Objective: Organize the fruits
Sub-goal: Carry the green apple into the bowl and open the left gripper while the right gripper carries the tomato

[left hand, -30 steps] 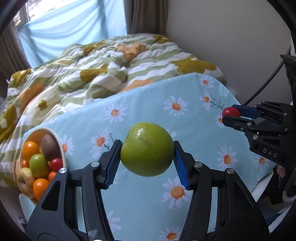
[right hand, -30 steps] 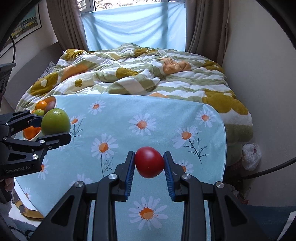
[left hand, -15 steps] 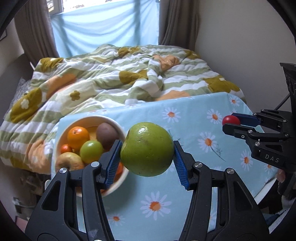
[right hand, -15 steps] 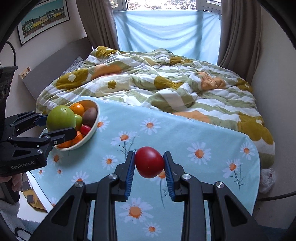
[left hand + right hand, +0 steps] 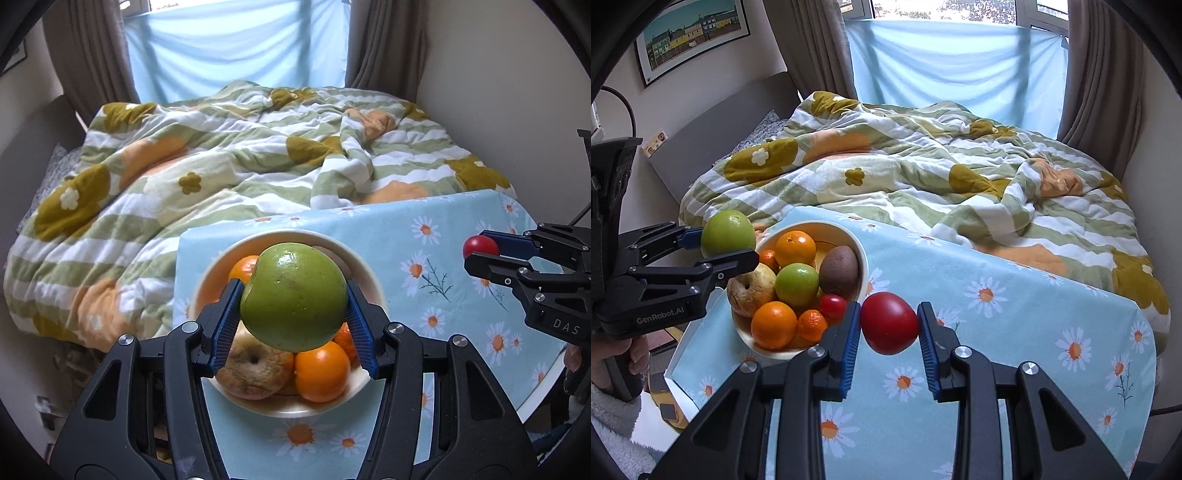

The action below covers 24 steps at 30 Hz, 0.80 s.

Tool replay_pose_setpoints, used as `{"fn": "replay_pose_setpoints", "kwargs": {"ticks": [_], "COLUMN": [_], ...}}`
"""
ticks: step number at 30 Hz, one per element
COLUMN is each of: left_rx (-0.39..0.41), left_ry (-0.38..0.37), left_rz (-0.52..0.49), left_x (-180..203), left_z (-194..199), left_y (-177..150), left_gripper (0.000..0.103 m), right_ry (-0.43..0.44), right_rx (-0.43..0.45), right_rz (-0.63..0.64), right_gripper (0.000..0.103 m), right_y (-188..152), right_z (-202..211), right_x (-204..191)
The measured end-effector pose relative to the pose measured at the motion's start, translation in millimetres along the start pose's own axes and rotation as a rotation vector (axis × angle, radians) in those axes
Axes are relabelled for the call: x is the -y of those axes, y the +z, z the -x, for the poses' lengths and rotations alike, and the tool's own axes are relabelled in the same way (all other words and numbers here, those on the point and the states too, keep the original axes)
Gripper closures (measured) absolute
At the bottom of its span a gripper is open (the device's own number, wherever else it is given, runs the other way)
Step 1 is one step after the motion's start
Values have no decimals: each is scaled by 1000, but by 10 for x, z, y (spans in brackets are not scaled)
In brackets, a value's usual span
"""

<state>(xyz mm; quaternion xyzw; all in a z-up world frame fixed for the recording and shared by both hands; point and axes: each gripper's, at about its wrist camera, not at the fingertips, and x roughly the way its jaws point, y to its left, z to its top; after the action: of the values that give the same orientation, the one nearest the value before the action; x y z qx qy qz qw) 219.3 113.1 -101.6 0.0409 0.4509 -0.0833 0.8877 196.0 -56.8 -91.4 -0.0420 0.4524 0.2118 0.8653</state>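
My left gripper (image 5: 293, 312) is shut on a big green apple (image 5: 295, 295) and holds it above the white fruit bowl (image 5: 221, 266). The apple also shows in the right wrist view (image 5: 728, 233), at the bowl's left rim (image 5: 858, 251). The bowl holds oranges (image 5: 774, 324), a smaller green apple (image 5: 796, 284), a brown fruit (image 5: 838, 272), a pale spotted fruit (image 5: 750, 288) and a small red one (image 5: 833, 306). My right gripper (image 5: 889, 325) is shut on a red fruit (image 5: 889, 323), just right of the bowl above the tablecloth. It shows in the left wrist view (image 5: 480, 246).
The bowl stands at the left end of a table under a light blue daisy cloth (image 5: 1015, 332). Behind it lies a bed with a green, white and orange quilt (image 5: 923, 173). Curtains (image 5: 1100, 81) and a wall lie at the right.
Both grippers have swung left with their fruits. The bowl has come under my left gripper, and close to the left of my right gripper.
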Motion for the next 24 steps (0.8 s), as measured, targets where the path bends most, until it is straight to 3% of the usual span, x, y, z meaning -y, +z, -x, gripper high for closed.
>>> {"fn": "replay_pose_setpoints", "kwargs": {"ticks": [14,24], "left_rx": [-28,-85], "left_ry": [-131,-160], "left_rz": [-145,-215], "left_x": [-129,-86], "left_z": [-718,-1133], "left_y": [440,507], "left_gripper": [42,42], "right_ry": [-56,-102], "right_rx": [-15,-40], "right_rz": [-118,-189], "right_gripper": [74,74], "right_y": [239,254], "right_z": [-457,-609], "right_x": [-54,63]}}
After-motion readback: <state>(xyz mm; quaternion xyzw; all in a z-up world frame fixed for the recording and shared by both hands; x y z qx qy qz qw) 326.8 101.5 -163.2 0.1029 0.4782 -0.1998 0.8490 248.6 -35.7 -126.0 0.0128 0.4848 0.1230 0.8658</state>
